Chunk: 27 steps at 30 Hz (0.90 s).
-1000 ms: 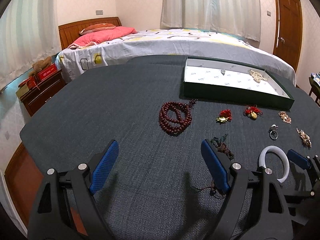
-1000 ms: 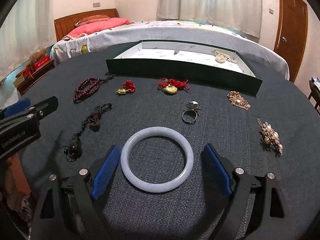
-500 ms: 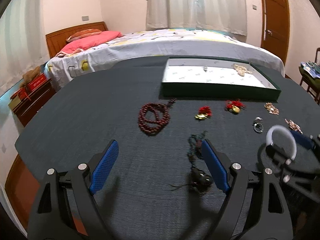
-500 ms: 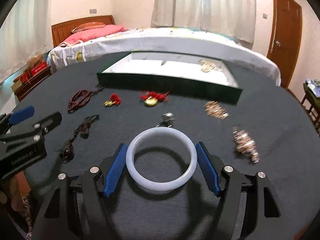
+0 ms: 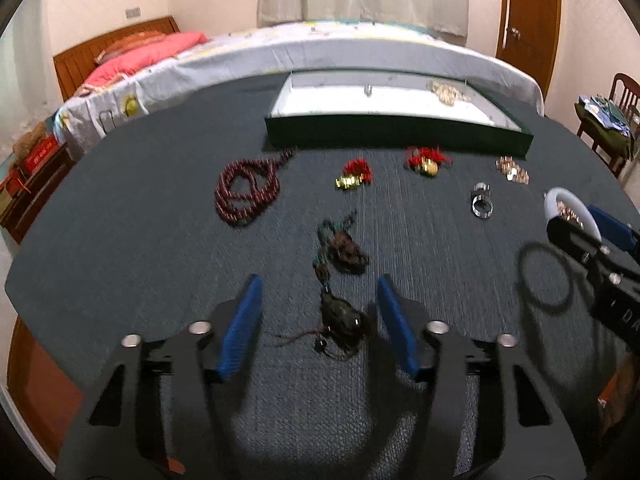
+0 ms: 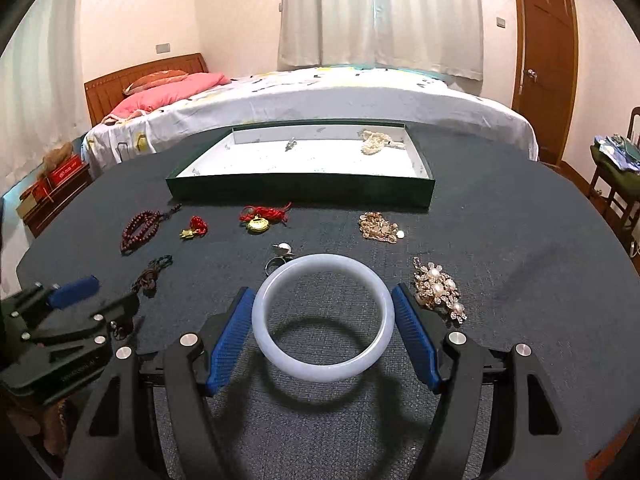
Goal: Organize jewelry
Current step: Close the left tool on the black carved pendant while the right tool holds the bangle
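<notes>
Bangle point(image 6: 323, 320) in pale white stone is sitting between the right gripper point(image 6: 323, 322) pads, both blue faces pressing its rim, and its shadow on the dark cloth below suggests it is hanging clear of the table point(image 6: 520, 240). The green tray point(image 6: 300, 190), its white floor carrying two small pieces, is lying at twelve o'clock from that gripper, well beyond a ring point(image 6: 280, 258) and a row of red-tasselled charms.

The left gripper point(image 5: 320, 316) is closing its jaws around a dark corded pendant point(image 5: 342, 318); the pendant is lying between the pads, but neither pad is touching it yet. Its cord is running toward twelve o'clock into a tangled knot point(image 5: 344, 252), with a string of dark red beads point(image 5: 246, 190) farther off at eleven o'clock.

Risks, as I judge them: the bangle is being held only at two points on a smooth round rim, so a tilt or a jolt on the way to the tray could be letting it slip or swing out. On the left, the jaws may be pinching only loose threads, leaving the pendant dangling, and the trailing cord could be dragging the knot or snagging the cloth. A pearl brooch point(image 6: 438, 290) at two o'clock is sitting just beside the right pad and could get knocked.
</notes>
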### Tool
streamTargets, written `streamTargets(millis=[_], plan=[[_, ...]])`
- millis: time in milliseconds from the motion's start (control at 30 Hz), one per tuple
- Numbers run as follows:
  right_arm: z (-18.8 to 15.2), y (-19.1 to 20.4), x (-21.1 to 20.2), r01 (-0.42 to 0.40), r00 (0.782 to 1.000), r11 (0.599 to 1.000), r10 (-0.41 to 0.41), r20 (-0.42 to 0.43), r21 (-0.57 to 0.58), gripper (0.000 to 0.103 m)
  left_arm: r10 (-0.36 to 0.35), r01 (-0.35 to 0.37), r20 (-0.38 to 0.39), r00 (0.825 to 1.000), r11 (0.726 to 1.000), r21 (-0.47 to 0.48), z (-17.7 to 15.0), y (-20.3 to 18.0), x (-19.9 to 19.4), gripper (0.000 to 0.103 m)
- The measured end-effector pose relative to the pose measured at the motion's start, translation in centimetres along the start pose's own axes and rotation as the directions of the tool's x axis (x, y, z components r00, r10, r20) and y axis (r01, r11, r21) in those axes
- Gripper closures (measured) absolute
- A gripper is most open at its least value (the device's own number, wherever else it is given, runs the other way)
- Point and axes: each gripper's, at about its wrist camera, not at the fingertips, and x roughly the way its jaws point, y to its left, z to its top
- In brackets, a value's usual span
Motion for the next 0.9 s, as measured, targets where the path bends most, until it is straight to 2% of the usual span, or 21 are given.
streamTargets(millis=[67, 200, 433, 667, 900], plan=[[0.0, -0.1, 0.1, -0.004, 1.0, 1.0, 0.004, -0.001, 0.007, 0.035, -0.019, 0.019, -0.029, 0.999, 1.0, -0.003, -0.4, -0.1, 0.4, 0.061], [-0.1, -0.1, 0.1, -0.008, 1.0, 1.0, 0.008, -0.005, 0.009, 0.035, -0.046, 0.046, -0.024, 0.999, 0.999, 0.014, -0.8, -0.4, 0.1, 0.082], [0.0, 0.0, 0.0, -0.018, 1.0, 1.0, 0.018, 0.0, 0.006, 0.035, -0.065, 0.065, -0.001, 0.998, 0.998, -0.008, -0.7, 0.1, -0.4, 0.084], [0.3, 0.4, -0.4, -0.024, 1.0, 1.0, 0.024, 0.016, -0.009, 0.035, -0.044, 0.043, 0.078, 0.996, 0.999, 0.019, 0.6, -0.2, -2.1, 0.084], [1.0, 0.7, -0.9, -0.03, 0.999, 0.999, 0.031, 0.038, -0.015, 0.035, -0.041, 0.037, 0.154, 0.987, 0.999, 0.03, 2.5, -0.5, -3.7, 0.084]])
